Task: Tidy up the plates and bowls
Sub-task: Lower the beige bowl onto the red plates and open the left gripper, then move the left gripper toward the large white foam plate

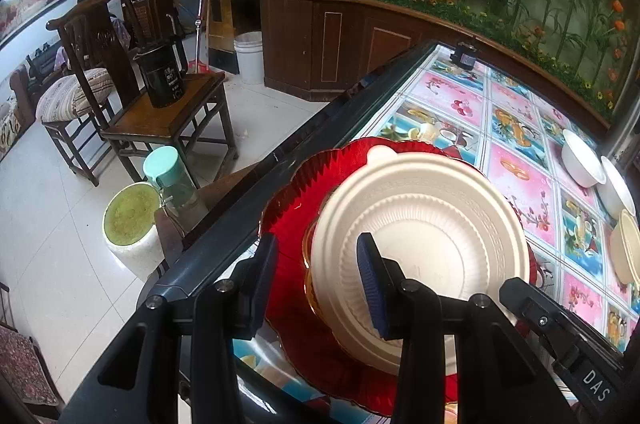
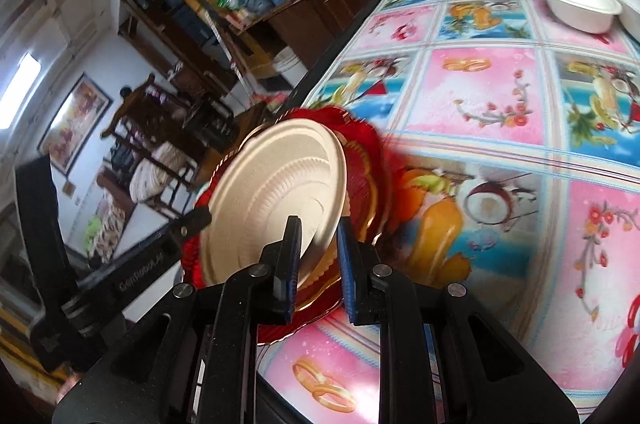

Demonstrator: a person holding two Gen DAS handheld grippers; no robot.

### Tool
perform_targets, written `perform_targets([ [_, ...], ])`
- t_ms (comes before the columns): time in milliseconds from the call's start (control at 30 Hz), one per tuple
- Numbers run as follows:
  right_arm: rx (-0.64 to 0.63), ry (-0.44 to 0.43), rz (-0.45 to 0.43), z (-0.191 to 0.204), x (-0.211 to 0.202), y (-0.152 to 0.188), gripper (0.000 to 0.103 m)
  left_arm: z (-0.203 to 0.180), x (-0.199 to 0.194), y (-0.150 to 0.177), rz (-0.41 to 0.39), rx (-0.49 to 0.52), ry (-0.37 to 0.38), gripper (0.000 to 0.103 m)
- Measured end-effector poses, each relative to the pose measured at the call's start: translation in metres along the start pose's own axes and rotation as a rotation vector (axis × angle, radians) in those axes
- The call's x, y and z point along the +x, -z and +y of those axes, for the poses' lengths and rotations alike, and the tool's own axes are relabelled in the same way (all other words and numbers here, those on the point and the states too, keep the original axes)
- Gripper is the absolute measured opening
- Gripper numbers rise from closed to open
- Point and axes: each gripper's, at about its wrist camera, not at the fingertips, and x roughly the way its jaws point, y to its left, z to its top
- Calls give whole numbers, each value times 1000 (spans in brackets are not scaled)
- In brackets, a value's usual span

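A cream plate [image 1: 420,224] lies on a stack of red, gold-rimmed plates [image 1: 296,200] near the table's left edge. My left gripper [image 1: 318,284] is open, its fingers astride the near rim of the cream plate; one pad [image 1: 374,284] rests over the plate. In the right wrist view the cream plate [image 2: 276,192] looks tilted over the red plates [image 2: 364,160]. My right gripper [image 2: 318,264] stands part open around the rim of the stack, and I cannot tell if it grips. Two white bowls [image 1: 582,156] sit far right, also in the right wrist view [image 2: 576,0].
The table has a colourful fruit-pattern cloth [image 2: 480,96] and a dark edge rail [image 1: 280,160]. A cream dish [image 1: 628,248] lies at the right edge. A small dark jar [image 1: 464,56] stands at the far corner. Chairs, a stool and a bucket stand on the floor at left.
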Motion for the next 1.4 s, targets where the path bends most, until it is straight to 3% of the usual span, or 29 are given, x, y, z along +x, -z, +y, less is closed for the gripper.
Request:
perform_targets([
  [300, 24, 2, -11, -9, -9, -4, 20, -5, 0, 2, 10, 9, 8, 41],
  [667, -125, 71, -25, 11, -13, 3, 20, -6, -1, 1, 17, 2, 16, 41],
  [833, -100, 72, -57, 0, -24, 0, 20, -11, 1, 1, 29, 17, 20, 41],
  [1033, -50, 103, -108, -22, -41, -6, 20, -19, -2, 3, 23, 34, 23, 51],
  [1267, 15, 168, -169, -60, -61, -10, 20, -40, -7, 4, 18, 70, 26, 55],
  [1400, 69, 160, -176, -78, -67, -13, 20, -60, -14, 5, 5, 108, 31, 55],
])
